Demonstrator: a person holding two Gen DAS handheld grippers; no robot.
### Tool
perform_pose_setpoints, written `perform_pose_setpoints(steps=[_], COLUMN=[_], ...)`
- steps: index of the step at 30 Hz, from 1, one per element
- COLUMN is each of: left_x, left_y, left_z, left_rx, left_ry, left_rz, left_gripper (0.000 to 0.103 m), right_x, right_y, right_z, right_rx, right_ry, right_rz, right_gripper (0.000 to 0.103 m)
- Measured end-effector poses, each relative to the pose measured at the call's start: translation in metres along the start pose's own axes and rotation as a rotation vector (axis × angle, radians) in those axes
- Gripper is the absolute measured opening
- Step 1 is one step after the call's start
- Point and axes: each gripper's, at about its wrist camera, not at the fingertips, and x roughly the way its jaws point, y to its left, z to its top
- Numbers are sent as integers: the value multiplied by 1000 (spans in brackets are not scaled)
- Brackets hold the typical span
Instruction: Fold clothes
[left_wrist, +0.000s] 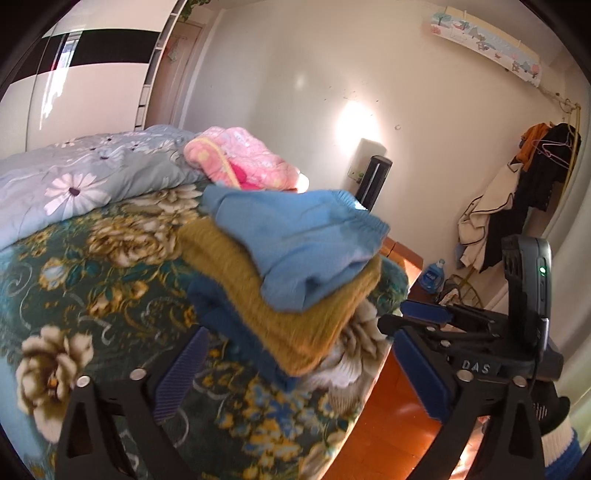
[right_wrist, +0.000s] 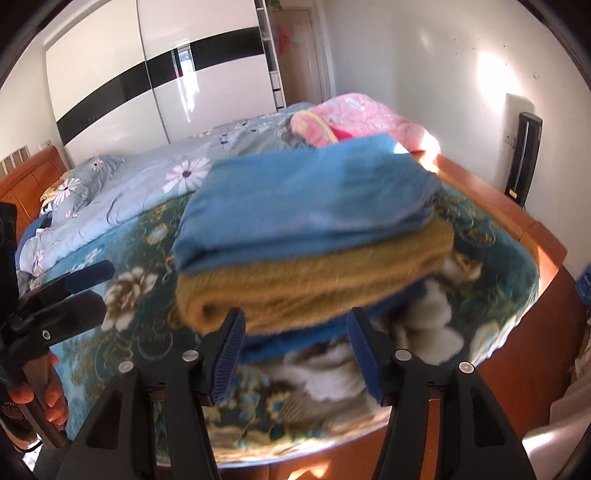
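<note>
**Fingers open at the stack, nothing held**

Fingers on our left gripper (left_wrist: 291, 373) stand spread as wide as they go, with nothing gripped. Our right gripper (right_wrist: 295, 354) is partly open, and the stack's near edge sits between its fingers without the pads pressing on it, as far as the blur lets us tell. The folded stack rests on the floral bedspread (left_wrist: 92, 273) near the foot of the bed: light blue garment (right_wrist: 303, 206) on top, mustard knit (right_wrist: 325, 280) under it, dark blue garment (right_wrist: 295, 341) lowest.

We judge the risk to be a nudge: the top piece sits skewed, and a finger catching the edge could slide or unfold the layers, or push the stack toward the bed's edge.

The left wrist view alone shows the clothes rack (left_wrist: 532, 192) and wooden floor (left_wrist: 399, 406); the right wrist view alone shows the headboard (right_wrist: 33, 177) and a hand (right_wrist: 44, 398) on the other gripper's handle.
</note>
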Motion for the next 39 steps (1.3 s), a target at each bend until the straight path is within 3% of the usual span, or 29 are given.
perform_pose_setpoints(steps=[7,14,27,34,39], left_x=[0,3,-18,-23,-23], left_y=[8,6,11,17,12], left_z=[-33,-53,-70,-78,-81], left_rx=[-19,23,-14,-79,-51], left_ry=[30,81,18,25,40], left_rz=[23,70,144,165,231], left_gripper=[103,103,103,103,103], right_x=[8,14,3,-6,-10], right_y=[12,21,29,37,40], right_z=[-33,-54,-74,-86,-94], right_rx=[27,49,61,49,50], right_ry=[39,50,42,44,52], right_rz=[-32,-41,-51,-60,-58], right_gripper=[68,71,71,71,71])
